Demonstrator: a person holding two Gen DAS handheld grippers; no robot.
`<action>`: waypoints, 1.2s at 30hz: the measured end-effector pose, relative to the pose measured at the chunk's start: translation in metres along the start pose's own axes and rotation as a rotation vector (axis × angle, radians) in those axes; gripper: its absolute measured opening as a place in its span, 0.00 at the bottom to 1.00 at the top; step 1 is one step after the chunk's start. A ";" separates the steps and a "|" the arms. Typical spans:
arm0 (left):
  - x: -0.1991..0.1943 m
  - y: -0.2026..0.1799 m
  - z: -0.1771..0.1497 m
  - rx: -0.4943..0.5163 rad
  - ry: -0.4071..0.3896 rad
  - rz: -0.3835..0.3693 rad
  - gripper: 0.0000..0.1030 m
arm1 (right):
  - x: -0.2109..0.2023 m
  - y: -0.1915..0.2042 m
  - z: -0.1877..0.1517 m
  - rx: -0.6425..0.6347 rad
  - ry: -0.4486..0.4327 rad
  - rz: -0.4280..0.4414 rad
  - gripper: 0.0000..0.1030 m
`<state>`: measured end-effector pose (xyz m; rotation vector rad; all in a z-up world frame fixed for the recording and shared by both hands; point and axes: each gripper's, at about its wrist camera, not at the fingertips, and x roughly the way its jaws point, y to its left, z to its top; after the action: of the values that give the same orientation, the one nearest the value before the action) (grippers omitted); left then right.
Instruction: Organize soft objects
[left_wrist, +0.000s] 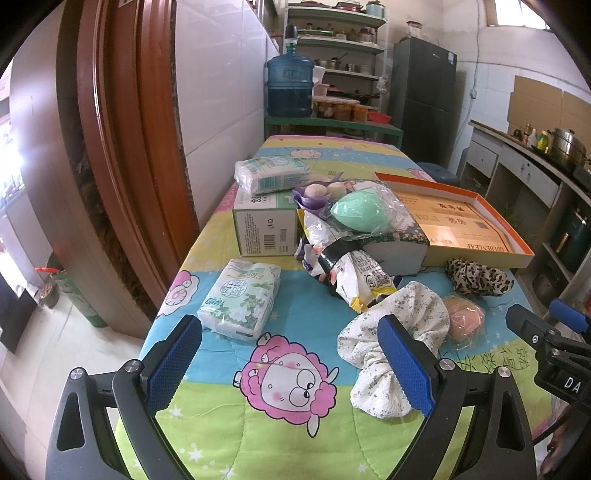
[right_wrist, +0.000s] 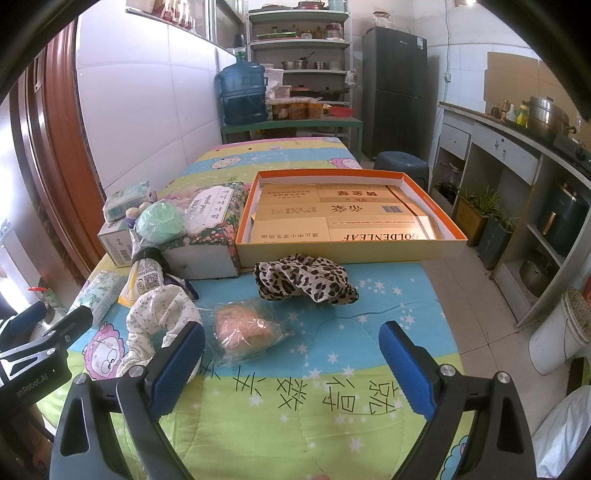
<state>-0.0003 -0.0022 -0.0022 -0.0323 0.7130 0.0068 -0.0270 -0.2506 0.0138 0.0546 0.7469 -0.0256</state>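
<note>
A white floral scrunchie (left_wrist: 391, 343) (right_wrist: 159, 317) lies on the cartoon quilt, partly behind my left gripper's right finger. A pink sponge in clear wrap (left_wrist: 463, 319) (right_wrist: 245, 330) lies beside it. A leopard scrunchie (left_wrist: 478, 277) (right_wrist: 306, 278) lies in front of the open orange-rimmed box (left_wrist: 461, 225) (right_wrist: 351, 218). A green sponge in wrap (left_wrist: 360, 212) (right_wrist: 160, 221) rests on a floral tissue box (right_wrist: 214, 229). My left gripper (left_wrist: 290, 365) is open and empty above the quilt. My right gripper (right_wrist: 291, 363) is open and empty, near the pink sponge.
Two tissue packs (left_wrist: 242, 297) (left_wrist: 271, 173), a white carton (left_wrist: 264, 225) and snack bags (left_wrist: 354, 273) sit at the left. A wooden door frame (left_wrist: 122, 147) flanks the table's left. A counter (right_wrist: 517, 147), a stool (right_wrist: 402, 162) and a white bucket (right_wrist: 561, 332) stand right.
</note>
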 end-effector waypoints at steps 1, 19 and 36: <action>0.000 0.000 0.000 0.000 0.001 -0.001 0.93 | 0.000 0.000 0.000 0.000 0.000 0.000 0.94; -0.003 0.000 -0.001 0.002 0.001 -0.004 0.93 | -0.001 0.000 -0.001 0.000 0.000 0.000 0.94; -0.005 -0.007 -0.005 0.005 0.005 -0.008 0.93 | 0.001 -0.002 0.000 0.004 0.001 0.003 0.94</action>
<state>-0.0073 -0.0088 -0.0026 -0.0298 0.7179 -0.0024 -0.0259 -0.2526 0.0129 0.0592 0.7480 -0.0244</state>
